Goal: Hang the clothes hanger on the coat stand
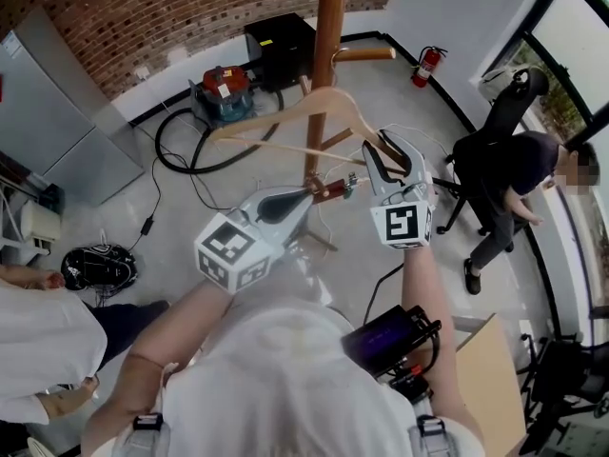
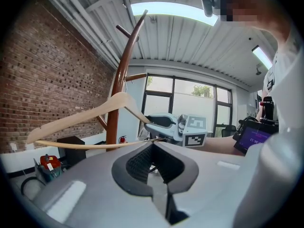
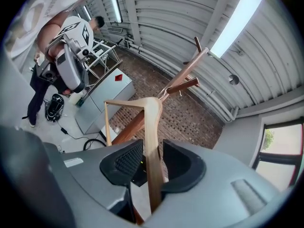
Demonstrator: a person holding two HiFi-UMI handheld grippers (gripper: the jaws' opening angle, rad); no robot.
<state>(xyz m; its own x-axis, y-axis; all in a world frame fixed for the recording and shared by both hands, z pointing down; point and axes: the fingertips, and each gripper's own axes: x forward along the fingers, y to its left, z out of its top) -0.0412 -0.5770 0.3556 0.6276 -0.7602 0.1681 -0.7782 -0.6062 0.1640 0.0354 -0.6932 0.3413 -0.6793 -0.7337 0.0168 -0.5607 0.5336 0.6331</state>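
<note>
The hanger (image 1: 276,111) seems already hooked on a peg (image 1: 366,53) of the stand (image 1: 328,17). The right tool (image 1: 385,150) stands released around its arm. The left tool (image 1: 306,197), closed, holds nothing. Only withdrawing remains.

Pretty industrial room tbh: red brick wall (image 1: 143,17), pale grey floor (image 1: 105,212), big dark-framed windows (image 2: 190,96), corrugated ceiling (image 3: 180,18) with a strip light (image 3: 235,20).

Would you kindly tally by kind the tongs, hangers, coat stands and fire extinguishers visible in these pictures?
Tongs: 2 (left tongs, right tongs)
Hanger: 1
Coat stand: 1
Fire extinguisher: 1
Total: 5
</note>
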